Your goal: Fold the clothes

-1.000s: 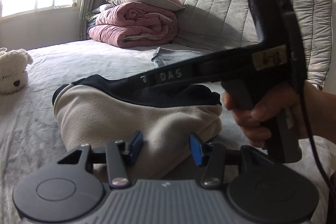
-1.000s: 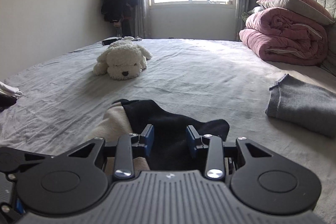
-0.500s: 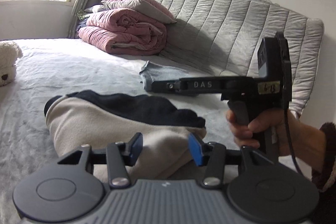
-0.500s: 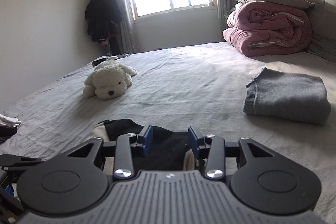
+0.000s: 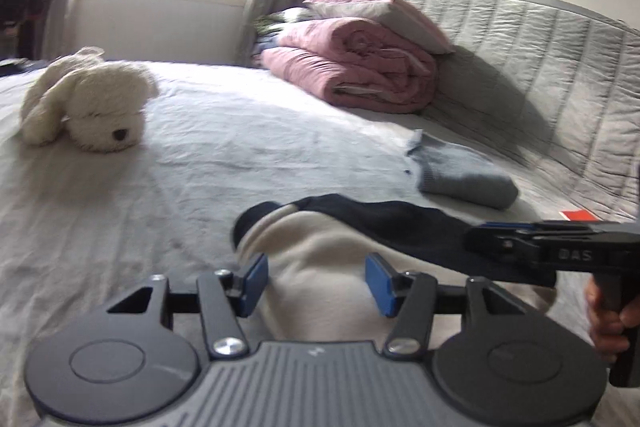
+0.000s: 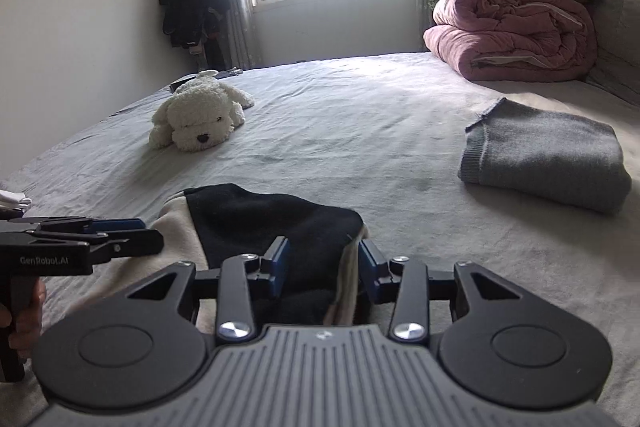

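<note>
Beige-and-black garment point(image 6: 256, 227) lies bunched near; grey sweater point(image 6: 548, 159) sits folded far right. Left gripper point(image 5: 316, 279) and right gripper point(image 6: 322, 269) both spread, holding nothing.

Left gripper point(image 5: 316, 283), jaws apart, hovers over beige-and-black garment point(image 5: 332, 259) on bed point(image 5: 200, 155).

Beige-and-black garment point(image 6: 248, 223), grey folded sweater point(image 6: 548, 159), pink quilt point(image 6: 516, 39).

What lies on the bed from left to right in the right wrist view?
White toy dog → beige and black garment → folded grey sweater. The rolled pink quilt sits further back, overlapping the sweater's span, so I leave it unplaced.
</note>
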{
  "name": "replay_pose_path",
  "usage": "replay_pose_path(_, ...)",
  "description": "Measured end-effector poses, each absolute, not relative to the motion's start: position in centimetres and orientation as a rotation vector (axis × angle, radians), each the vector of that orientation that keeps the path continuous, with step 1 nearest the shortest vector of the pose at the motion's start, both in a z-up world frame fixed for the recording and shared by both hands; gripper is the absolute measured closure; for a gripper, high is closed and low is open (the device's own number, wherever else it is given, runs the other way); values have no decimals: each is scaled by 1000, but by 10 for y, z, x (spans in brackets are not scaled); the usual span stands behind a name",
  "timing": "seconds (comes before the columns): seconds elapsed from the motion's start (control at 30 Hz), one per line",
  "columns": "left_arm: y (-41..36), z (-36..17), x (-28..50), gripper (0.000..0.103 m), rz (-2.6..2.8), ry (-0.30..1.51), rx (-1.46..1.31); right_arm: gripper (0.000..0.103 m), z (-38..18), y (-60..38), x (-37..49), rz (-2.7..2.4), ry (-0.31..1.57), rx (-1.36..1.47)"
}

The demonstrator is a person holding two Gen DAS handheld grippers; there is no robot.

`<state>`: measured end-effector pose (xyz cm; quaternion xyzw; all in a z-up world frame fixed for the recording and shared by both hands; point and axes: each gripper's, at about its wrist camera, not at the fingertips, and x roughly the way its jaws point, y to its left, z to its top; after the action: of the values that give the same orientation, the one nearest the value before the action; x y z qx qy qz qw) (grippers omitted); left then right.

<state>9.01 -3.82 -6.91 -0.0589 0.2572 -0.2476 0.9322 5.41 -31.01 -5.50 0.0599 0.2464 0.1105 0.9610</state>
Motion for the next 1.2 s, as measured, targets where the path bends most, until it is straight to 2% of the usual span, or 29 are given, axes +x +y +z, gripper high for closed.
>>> replay_pose_path(0.1,-32,-61,93,44,-454,565,-166,59,-52,-316,53,231,509,164)
replay_pose_path(0.2,-35,-56,91,36,-440,614,-179,53,-47,-313,53,231,516,168)
replay_pose_path(0.27,-37,-52,90,32,-435,648,-186,44,-44,-309,54,226,521,161)
replay_pose_path(0.33,-40,-49,88,23,-429,677,-186,42,-42,-304,55,222,529,154)
replay_pose_path(0.47,-45,-48,85,17,-408,729,-170,35,-38,-298,56,209,557,159)
replay_pose_path(0.63,-47,-51,89,9,-409,819,-185,31,-36,-299,57,160,620,204)
replay_pose_path(1.2,-45,-66,98,3,-425,1004,-279,26,-54,-333,61,98,822,531)
